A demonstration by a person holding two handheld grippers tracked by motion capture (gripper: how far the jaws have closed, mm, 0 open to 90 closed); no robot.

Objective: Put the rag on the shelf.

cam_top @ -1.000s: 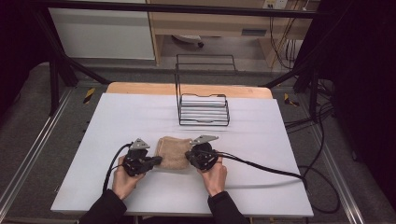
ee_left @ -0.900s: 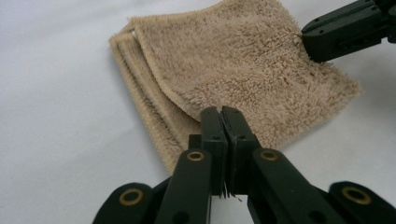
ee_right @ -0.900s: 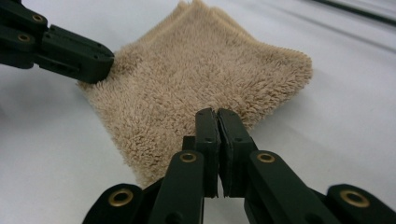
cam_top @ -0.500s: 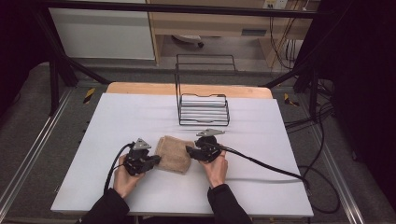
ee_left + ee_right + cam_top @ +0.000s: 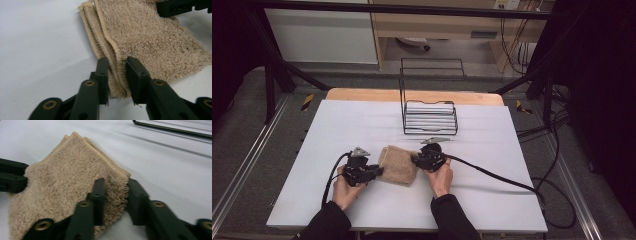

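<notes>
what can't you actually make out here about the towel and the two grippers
- Left gripper view: the folded towel edge sits between the left gripper jaws, which have just been opening; whether the pads press it is unclear.
- Right gripper view: the right gripper jaws, just closing, straddle a towel corner; the fluffy pile hides contact.
- High view: jaw gaps too small; hands cover the gripper bodies.
- Right gripper view: the wire rack is cut off by the top edge.

The person is wearing dark sleeves [image 5: 328, 223]. Each black gripper, left [image 5: 373, 171] and right [image 5: 416, 160], is carrying a grey three-cornered plate, trailing a black cable [image 5: 492, 175], and showing brass-ringed pivots on its jaws.
</notes>
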